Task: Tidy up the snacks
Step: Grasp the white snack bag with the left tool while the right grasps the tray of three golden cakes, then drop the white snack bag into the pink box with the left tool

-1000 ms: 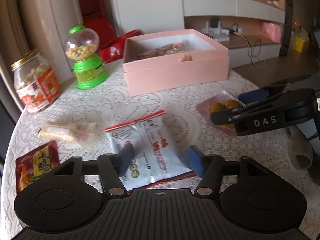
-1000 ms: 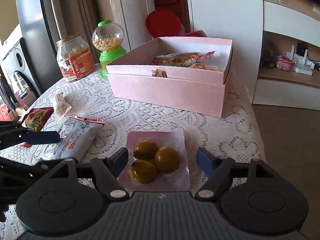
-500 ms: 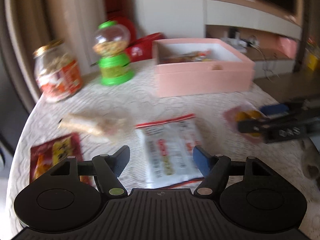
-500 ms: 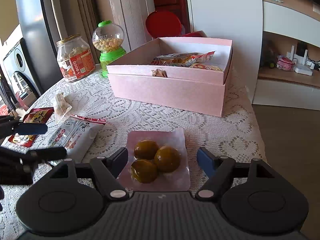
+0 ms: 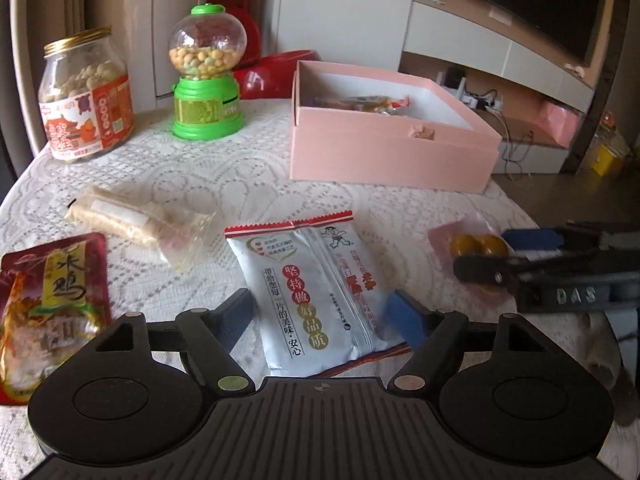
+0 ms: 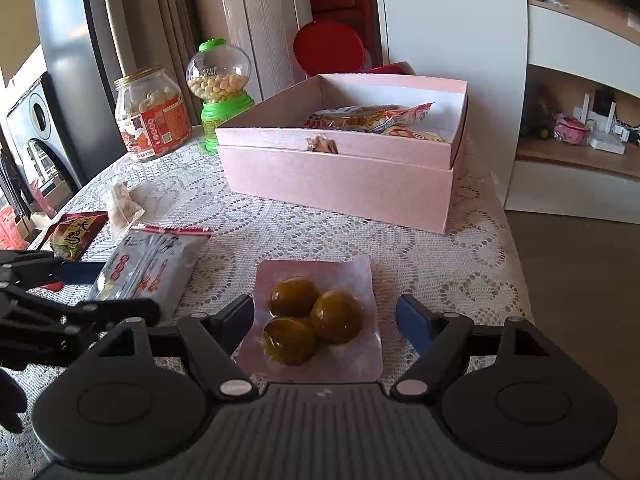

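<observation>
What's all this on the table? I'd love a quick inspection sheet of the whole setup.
Surface: round table under a white lace cloth.
Job's things: open pink box already holding packets; white snack bag, pouch of three brown balls, red packet and clear wrapped biscuits lying loose.
Clutter: peanut jar, green candy dispenser.
Grippers: left claw open, astride the white bag; right claw open, astride the pouch.
Cables: wires by the shelf.
Surroundings: white shelving, red stools.

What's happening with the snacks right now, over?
Left gripper open, straddling white snack bag. Right gripper open around pouch of three brown balls. Pink box open, path clear.
</observation>
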Action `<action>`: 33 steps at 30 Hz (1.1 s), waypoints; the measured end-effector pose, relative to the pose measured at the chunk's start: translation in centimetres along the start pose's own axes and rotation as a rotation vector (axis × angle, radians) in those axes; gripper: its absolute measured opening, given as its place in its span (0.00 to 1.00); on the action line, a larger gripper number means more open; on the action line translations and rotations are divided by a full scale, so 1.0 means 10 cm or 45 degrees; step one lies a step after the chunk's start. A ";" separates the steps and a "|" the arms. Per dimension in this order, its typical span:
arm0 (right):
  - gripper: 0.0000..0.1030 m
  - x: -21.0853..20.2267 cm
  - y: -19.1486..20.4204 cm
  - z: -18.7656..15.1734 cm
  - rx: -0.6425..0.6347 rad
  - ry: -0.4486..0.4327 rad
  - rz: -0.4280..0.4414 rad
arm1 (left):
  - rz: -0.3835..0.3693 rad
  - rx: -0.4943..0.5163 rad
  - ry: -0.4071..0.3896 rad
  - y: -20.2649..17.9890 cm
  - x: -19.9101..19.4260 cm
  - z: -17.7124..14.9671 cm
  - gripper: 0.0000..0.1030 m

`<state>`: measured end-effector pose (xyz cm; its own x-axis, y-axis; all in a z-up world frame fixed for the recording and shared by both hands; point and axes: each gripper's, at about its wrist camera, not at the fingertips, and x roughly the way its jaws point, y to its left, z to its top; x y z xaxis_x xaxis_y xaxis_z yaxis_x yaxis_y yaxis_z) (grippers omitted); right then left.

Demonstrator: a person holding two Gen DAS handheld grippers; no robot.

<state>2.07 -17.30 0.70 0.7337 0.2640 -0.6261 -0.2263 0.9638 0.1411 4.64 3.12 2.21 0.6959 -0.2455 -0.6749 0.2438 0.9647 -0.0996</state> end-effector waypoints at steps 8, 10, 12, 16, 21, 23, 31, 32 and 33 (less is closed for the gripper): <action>0.78 -0.02 -0.01 0.00 0.011 -0.007 0.013 | -0.022 -0.076 -0.090 0.02 0.03 -0.05 0.72; 0.78 -0.01 0.00 0.00 0.002 -0.004 0.009 | -0.020 -0.108 -0.133 0.05 0.00 -0.08 0.72; 0.78 -0.01 0.01 0.00 -0.007 -0.002 0.002 | -0.017 -0.139 -0.190 0.09 -0.08 -0.12 0.72; 0.78 0.00 0.02 0.00 -0.016 0.003 -0.005 | -0.030 -0.191 -0.228 0.15 -0.13 -0.17 0.72; 0.80 0.06 0.13 0.01 -0.082 0.025 -0.058 | -0.024 -0.192 -0.216 0.14 -0.12 -0.17 0.72; 0.76 0.07 0.19 0.01 -0.112 0.028 -0.086 | -0.028 -0.199 -0.208 0.15 -0.11 -0.17 0.72; 0.54 -0.17 0.32 0.06 -0.188 0.033 -0.046 | -0.030 -0.210 -0.199 0.16 -0.09 -0.18 0.72; 0.54 -0.22 0.33 0.06 -0.202 0.020 -0.047 | -0.026 -0.206 -0.198 0.15 -0.09 -0.18 0.72; 0.54 -0.27 0.36 0.06 -0.217 0.005 -0.049 | -0.023 -0.202 -0.196 0.14 -0.09 -0.18 0.72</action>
<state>-0.35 -14.56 3.33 0.7417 0.2264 -0.6314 -0.3037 0.9526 -0.0153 3.20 4.88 1.37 0.7903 -0.2629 -0.5535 0.1562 0.9599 -0.2329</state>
